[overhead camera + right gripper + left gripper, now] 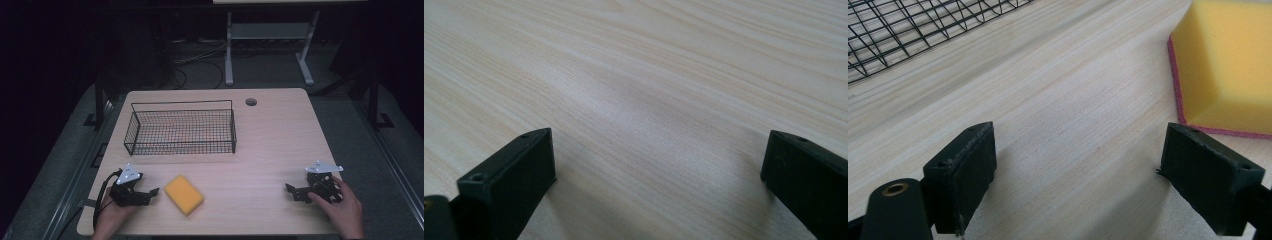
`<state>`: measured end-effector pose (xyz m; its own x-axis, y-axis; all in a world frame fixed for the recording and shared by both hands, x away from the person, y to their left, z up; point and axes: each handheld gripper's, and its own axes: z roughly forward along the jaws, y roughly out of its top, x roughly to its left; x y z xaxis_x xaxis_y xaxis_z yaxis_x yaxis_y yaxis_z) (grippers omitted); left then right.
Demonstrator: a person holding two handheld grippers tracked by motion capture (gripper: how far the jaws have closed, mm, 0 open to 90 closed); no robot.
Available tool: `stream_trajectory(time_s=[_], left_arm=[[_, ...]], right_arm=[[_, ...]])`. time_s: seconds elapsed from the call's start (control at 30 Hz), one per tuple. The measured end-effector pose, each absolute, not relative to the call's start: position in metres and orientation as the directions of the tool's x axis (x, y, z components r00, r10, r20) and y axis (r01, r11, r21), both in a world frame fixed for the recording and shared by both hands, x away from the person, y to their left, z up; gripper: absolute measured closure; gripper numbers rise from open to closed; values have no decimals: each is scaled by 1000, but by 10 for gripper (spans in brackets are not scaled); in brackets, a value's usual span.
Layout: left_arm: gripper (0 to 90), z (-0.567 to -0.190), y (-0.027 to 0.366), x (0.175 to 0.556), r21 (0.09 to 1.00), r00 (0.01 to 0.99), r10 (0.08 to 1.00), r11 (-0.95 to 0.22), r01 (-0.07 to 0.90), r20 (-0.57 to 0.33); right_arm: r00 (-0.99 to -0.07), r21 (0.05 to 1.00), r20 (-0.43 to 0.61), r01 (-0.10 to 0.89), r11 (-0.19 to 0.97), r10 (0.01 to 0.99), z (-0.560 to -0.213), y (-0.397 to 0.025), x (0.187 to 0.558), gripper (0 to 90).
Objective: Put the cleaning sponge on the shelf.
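At the bottom left of the high view, your left hand (107,217) holds the left gripper (150,192) low over the table (260,150), its tips pointing right toward the sponge (183,194). In the left gripper view the two black jaws stand wide apart with bare wood between them, and nothing is held; the sponge (1230,65) sits at the upper right of that frame, just beyond the right-hand jaw, its yellow foam on top and a thin red layer against the wood.

At the bottom right of the high view, your right hand (342,207) grips the right gripper (292,191), which points left across the table and lies well apart from the sponge. The right gripper view shows its jaws spread wide as well, with light wood grain between and beyond them.

The sponge lies flat near the front edge, left of centre in the high view, turned at a slant, between the two grippers but much nearer the left one.

Farther back, at centre left, a black wire basket (182,147) stands on the table, well apart from the sponge; its mesh (908,30) crosses the upper left of the left gripper view. A round hole (251,102) marks the far edge of the table
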<state>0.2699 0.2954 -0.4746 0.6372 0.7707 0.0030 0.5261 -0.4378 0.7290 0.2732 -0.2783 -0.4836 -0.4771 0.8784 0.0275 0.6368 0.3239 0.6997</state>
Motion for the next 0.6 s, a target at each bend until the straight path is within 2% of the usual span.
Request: stream_trajectory(time_s=[0.27,0.43,0.6], left_arm=[[156,-473,295,270,724,640,768,-448,525,11],[240,-466,298,264,745,631,776,-429,511,13],[383,-457,301,259,759,623,782,-402,512,-5]], right_arm=[[-477,700,28,637,324,878,-484,-278,273,2],[-477,700,28,637,324,878,-484,-278,273,2],[-477,700,28,637,324,879,-484,-278,273,2]])
